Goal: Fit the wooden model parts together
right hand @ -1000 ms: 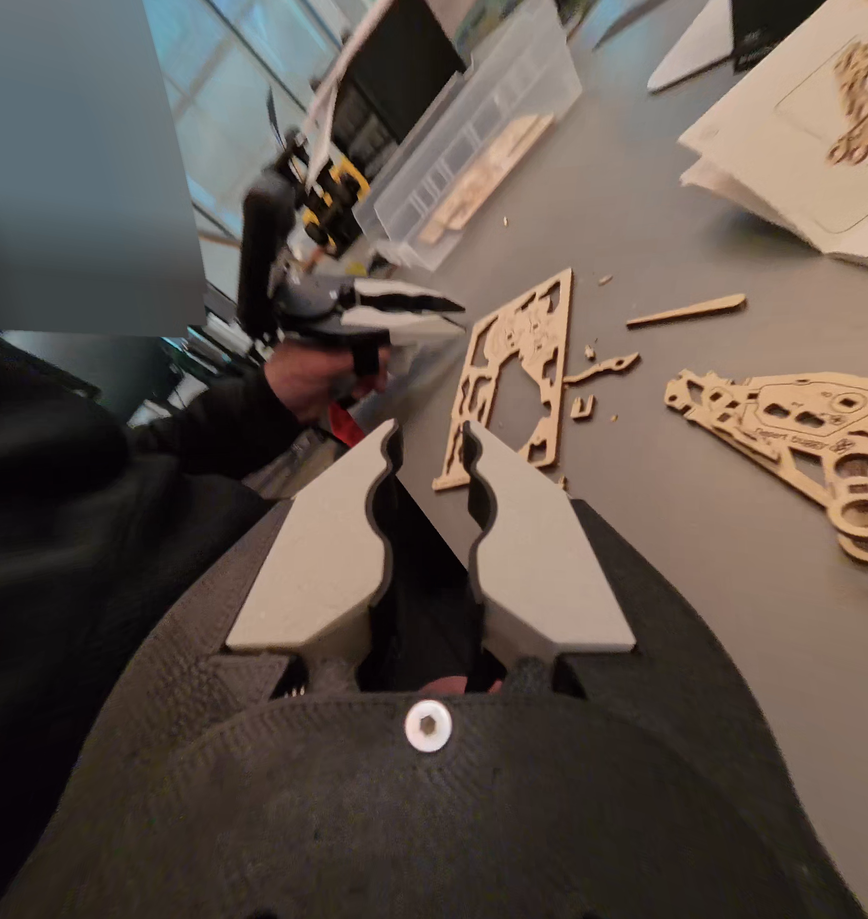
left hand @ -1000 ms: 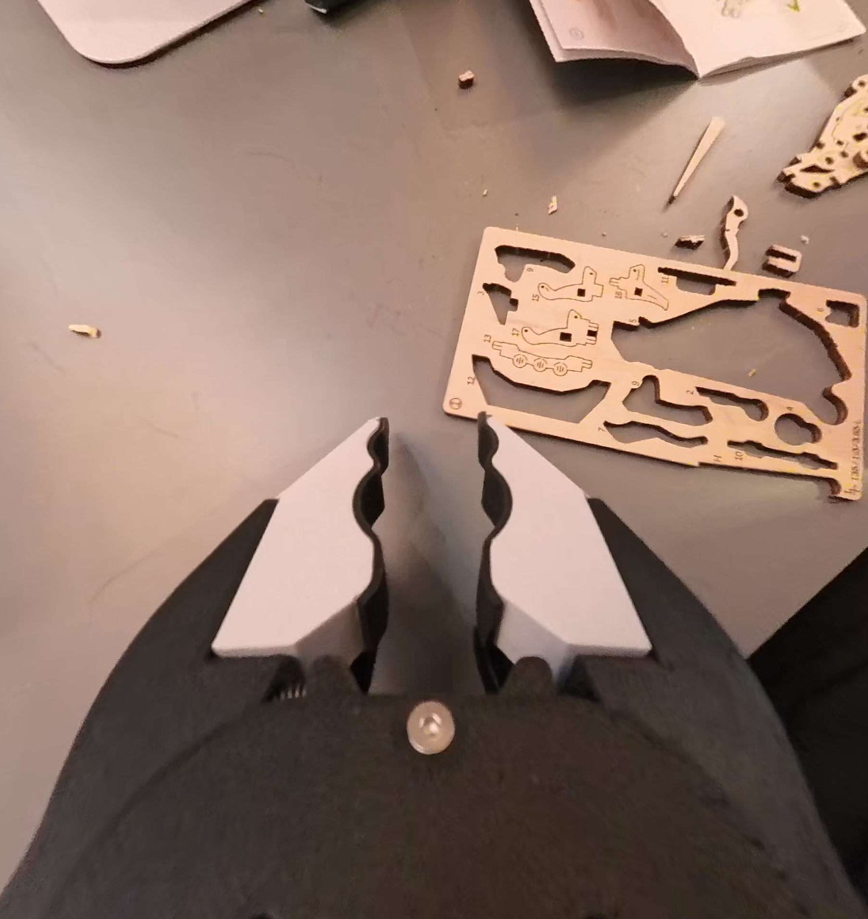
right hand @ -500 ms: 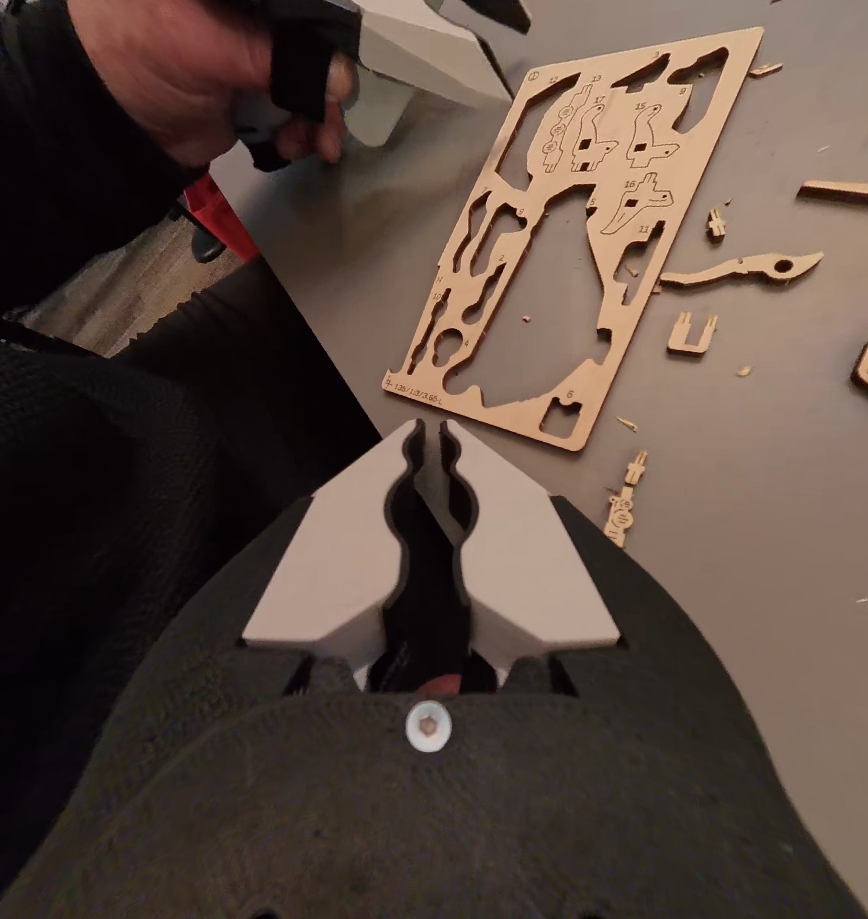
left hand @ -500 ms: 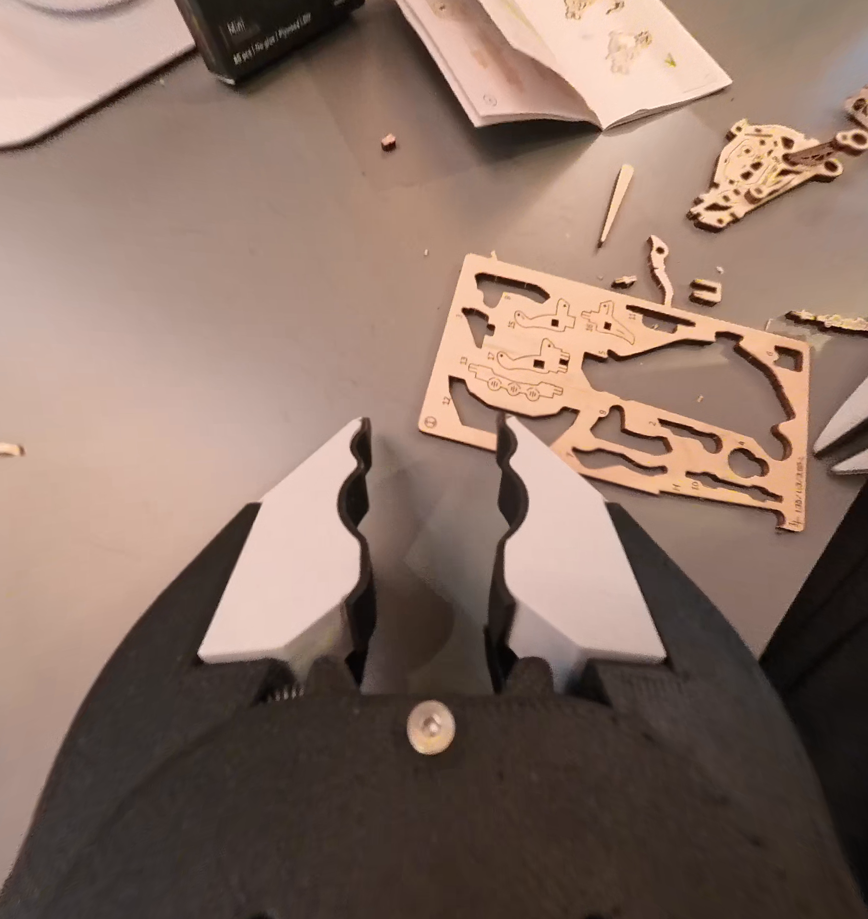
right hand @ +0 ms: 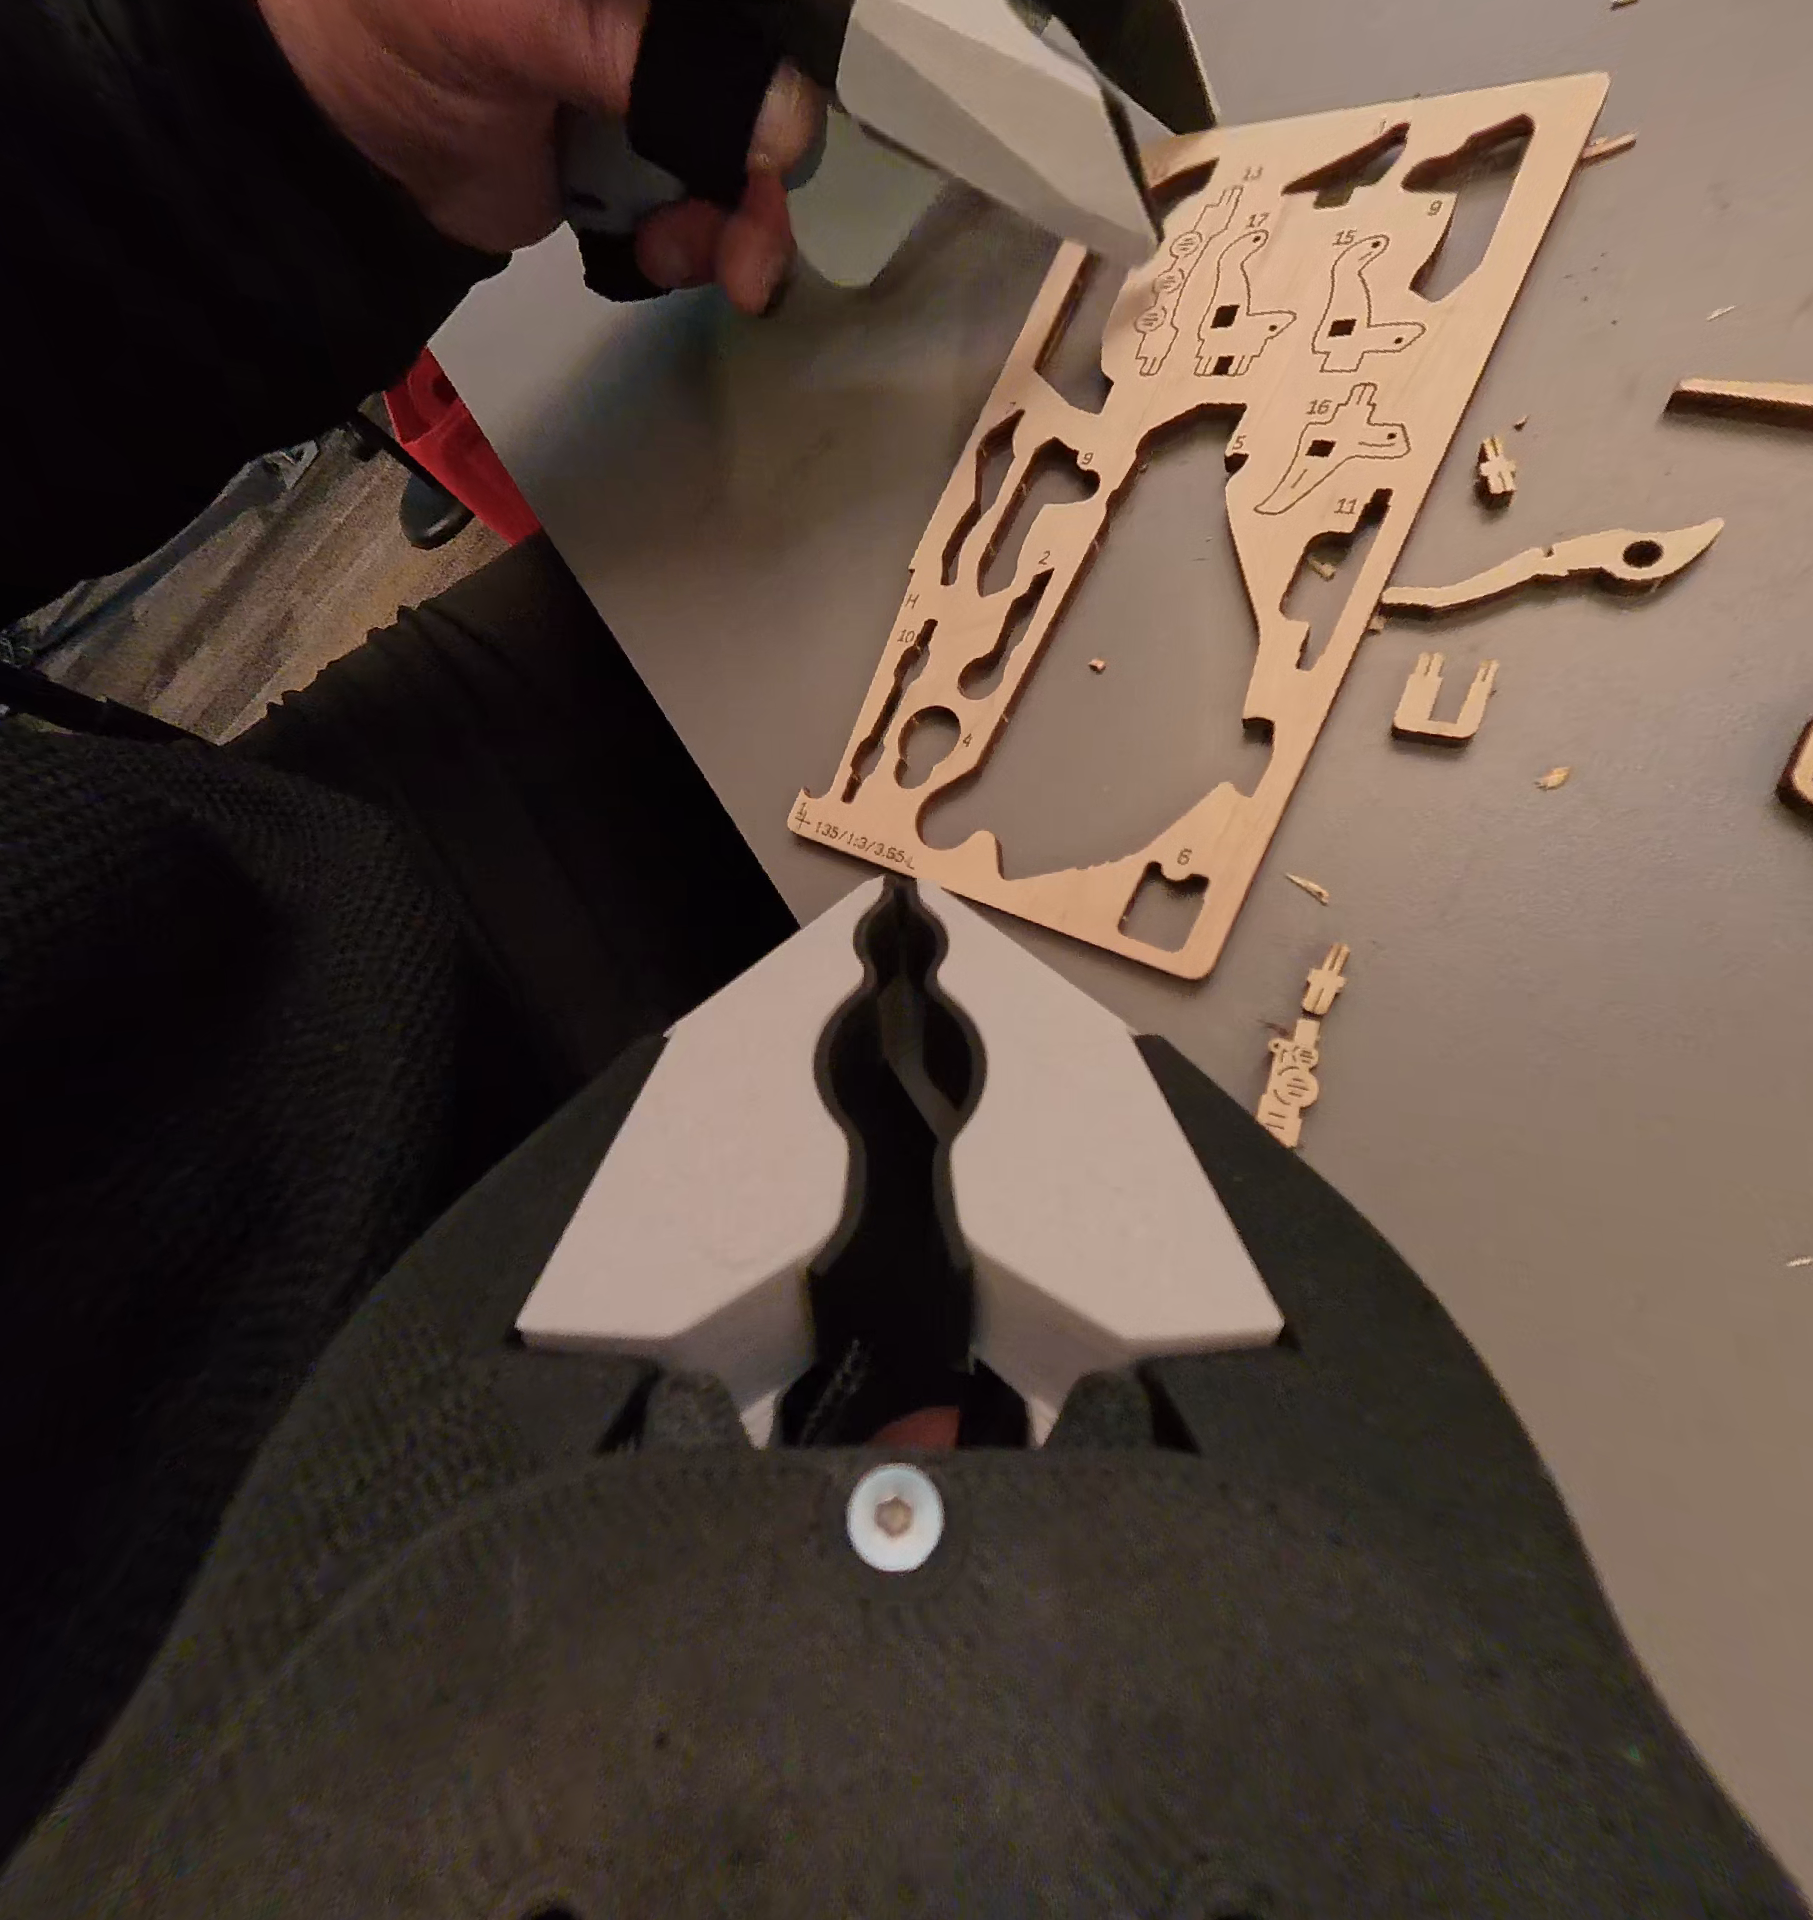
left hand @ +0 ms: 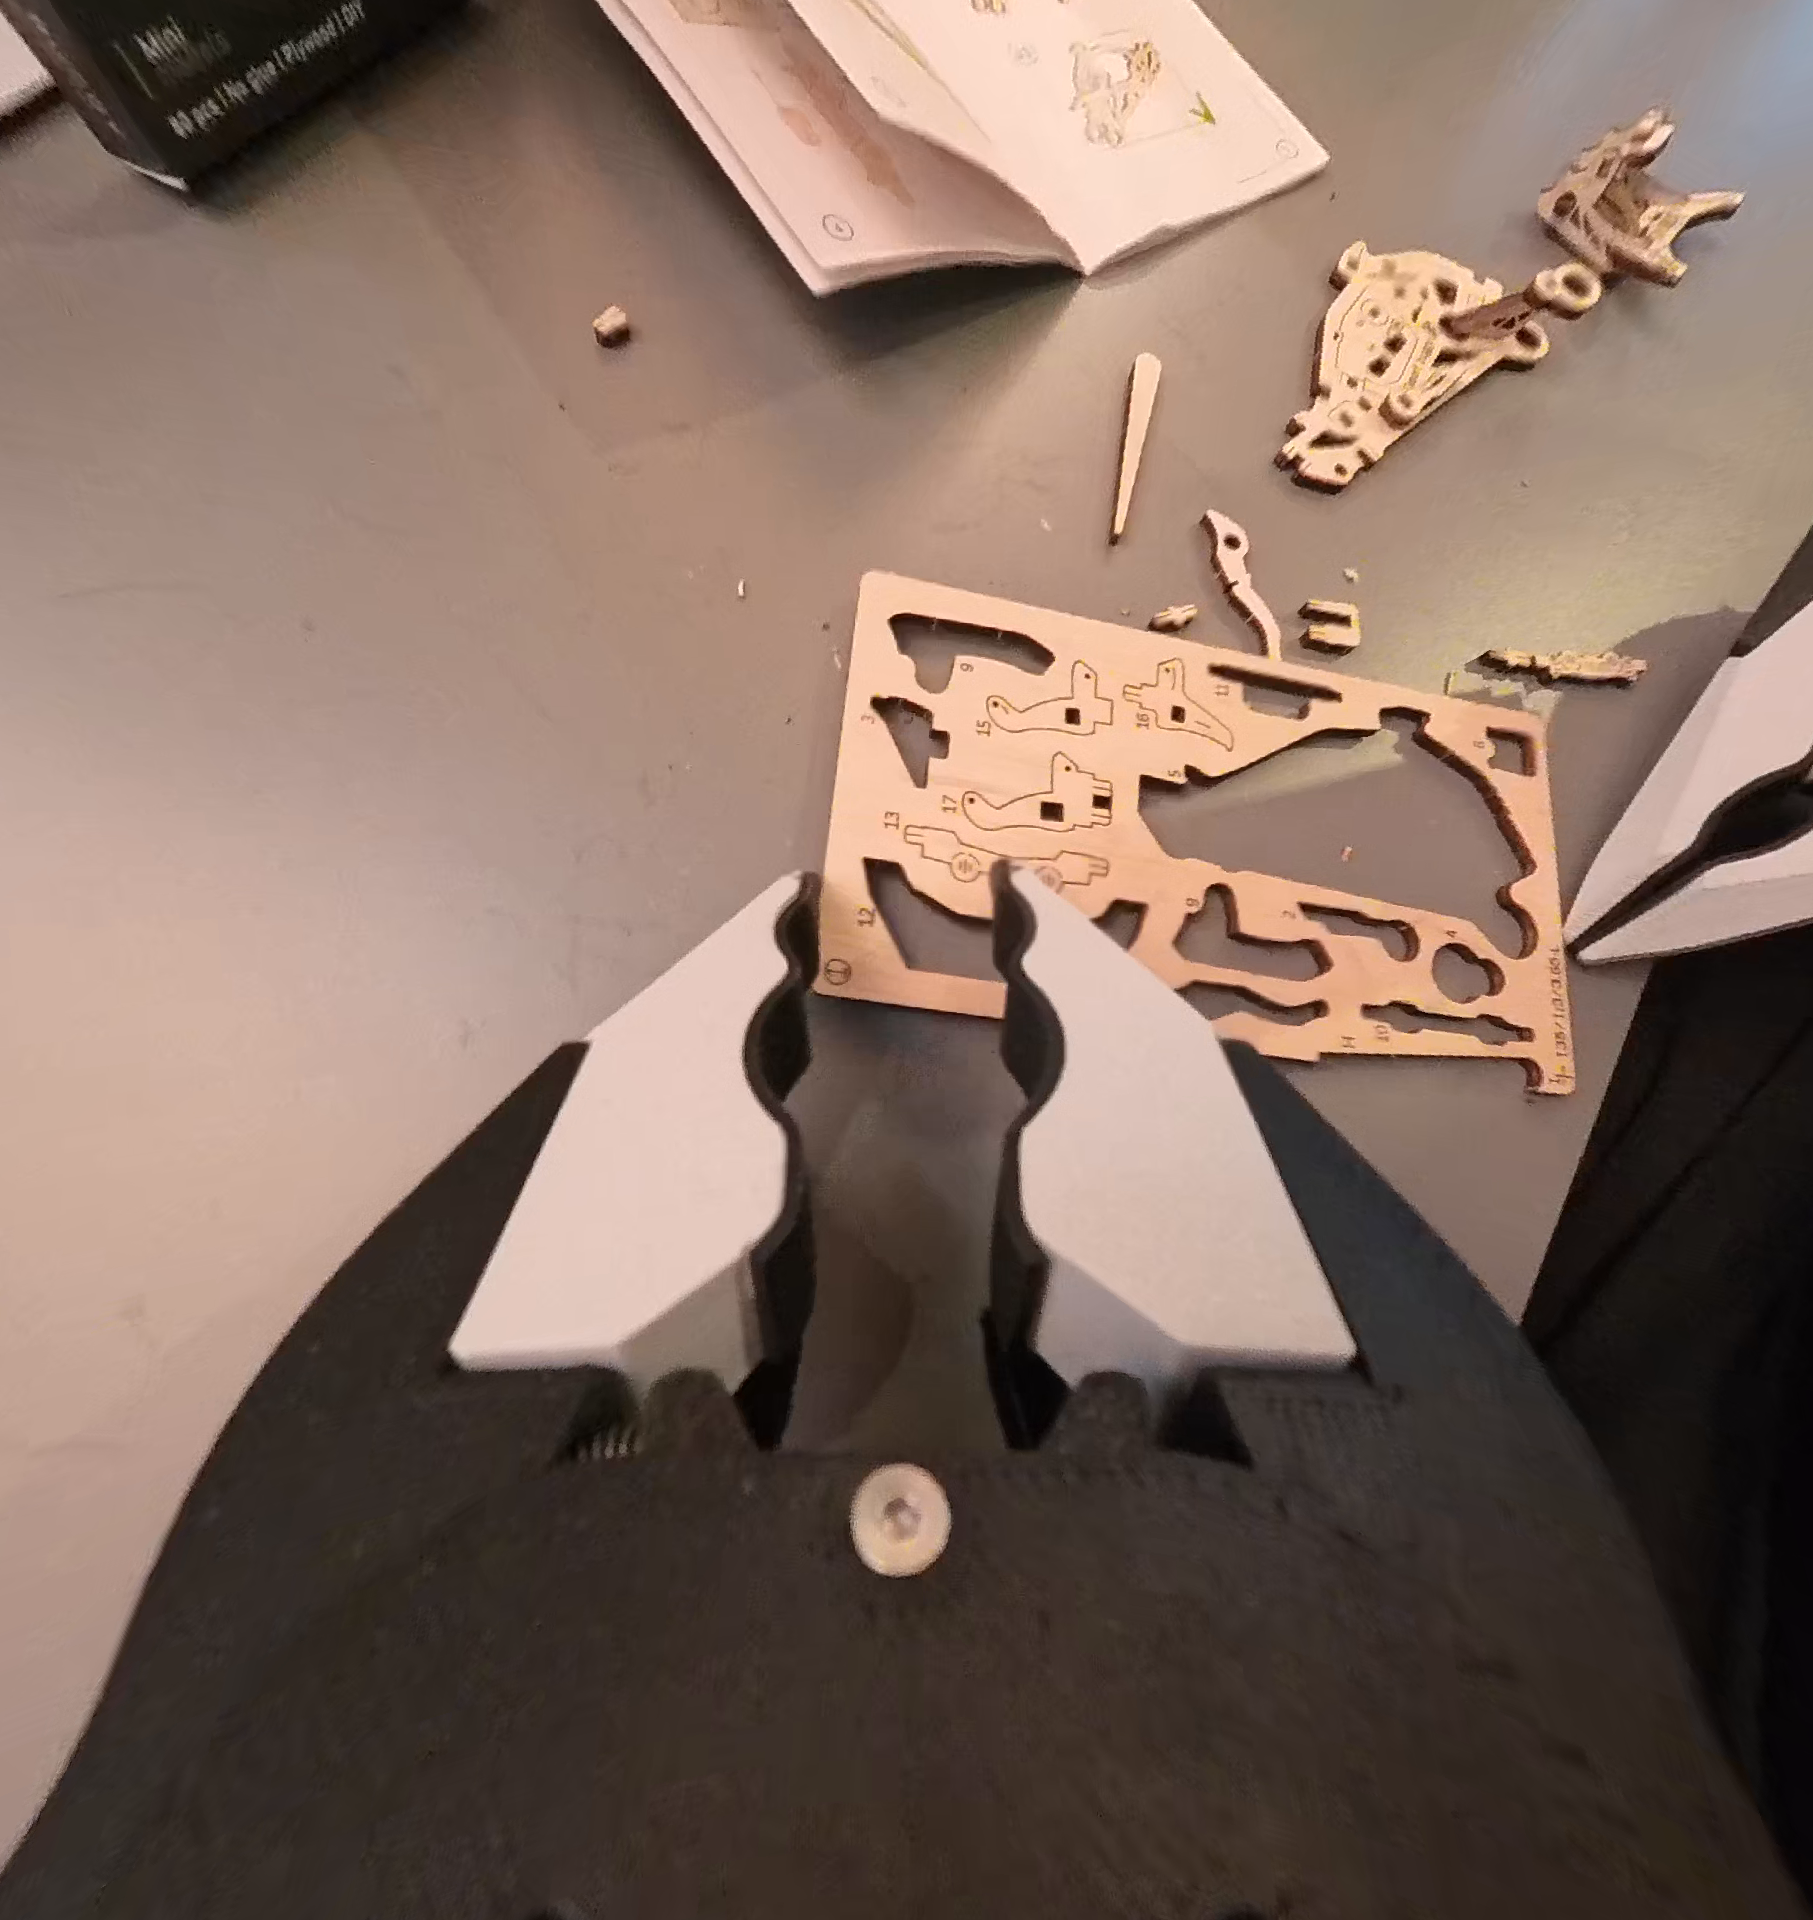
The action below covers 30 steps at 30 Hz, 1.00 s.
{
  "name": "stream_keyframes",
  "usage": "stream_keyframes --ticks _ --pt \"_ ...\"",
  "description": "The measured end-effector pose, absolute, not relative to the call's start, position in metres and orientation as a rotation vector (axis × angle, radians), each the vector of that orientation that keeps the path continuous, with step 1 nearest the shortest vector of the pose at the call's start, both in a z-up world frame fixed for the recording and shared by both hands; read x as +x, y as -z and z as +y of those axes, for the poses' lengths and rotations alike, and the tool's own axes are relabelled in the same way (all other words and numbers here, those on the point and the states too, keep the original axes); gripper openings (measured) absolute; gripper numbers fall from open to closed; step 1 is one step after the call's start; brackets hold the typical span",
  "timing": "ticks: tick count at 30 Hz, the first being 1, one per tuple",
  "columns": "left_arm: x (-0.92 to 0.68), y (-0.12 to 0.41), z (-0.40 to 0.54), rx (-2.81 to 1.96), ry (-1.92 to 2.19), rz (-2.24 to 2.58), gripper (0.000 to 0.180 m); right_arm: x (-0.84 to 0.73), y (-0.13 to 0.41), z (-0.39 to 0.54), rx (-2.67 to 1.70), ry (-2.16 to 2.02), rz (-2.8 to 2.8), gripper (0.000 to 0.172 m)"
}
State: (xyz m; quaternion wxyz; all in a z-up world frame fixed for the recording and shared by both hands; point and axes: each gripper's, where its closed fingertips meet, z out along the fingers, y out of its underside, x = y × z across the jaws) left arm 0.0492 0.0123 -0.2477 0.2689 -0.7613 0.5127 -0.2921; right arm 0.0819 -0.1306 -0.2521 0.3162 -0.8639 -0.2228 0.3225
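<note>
Evidently the build is partway through. A partly assembled wooden model (left hand: pixel 1401 364) lies at the far right of the counter (left hand: pixel 362 623), well apart from both grippers. The plywood parts sheet (left hand: pixel 1172 831) lies flat near the counter's front edge; most of its shapes are already punched out, leaving open cut-outs, while a handful of outlined parts (right hand: pixel 1286 312) remain seated at one end. Loose pieces sit just beyond the sheet: a curved hooked part (right hand: pixel 1567 571), a small U-shaped part (right hand: pixel 1442 707), a thin pointed stick (left hand: pixel 1130 447), and a narrow pegged part (right hand: pixel 1297 1049) beside the sheet's near corner.

Left hand-held gripper (left hand: pixel 900 894): jaws moderately apart, nothing between them, tips over the sheet's corner next to the seated parts. Whether they touch the wood cannot be told.

Right hand-held gripper (right hand: pixel 902 888): fingertips brought together, nothing visible between them, poised just short of the sheet's opposite end.

Judgement: remaining work is freeing the last seated parts, then joining them and the loose pieces to the model.

Containers: only a black box (left hand: pixel 237 83) at the far edge; contents not visible. An open instruction booklet (left hand: pixel 985 135) lies beside it.
</note>
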Motion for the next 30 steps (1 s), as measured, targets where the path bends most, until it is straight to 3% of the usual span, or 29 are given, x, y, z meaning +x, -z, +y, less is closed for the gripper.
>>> stream_keyframes --ticks 16,30 --pt "0.060 0.185 0.014 -1.977 1.541 0.902 0.015 0.082 0.252 -0.131 -2.276 -0.872 -0.577 0.000" --pt "0.070 0.139 0.000 -1.685 2.304 0.406 0.028 0.081 0.252 -0.132 -2.276 -0.895 -0.579 0.000"
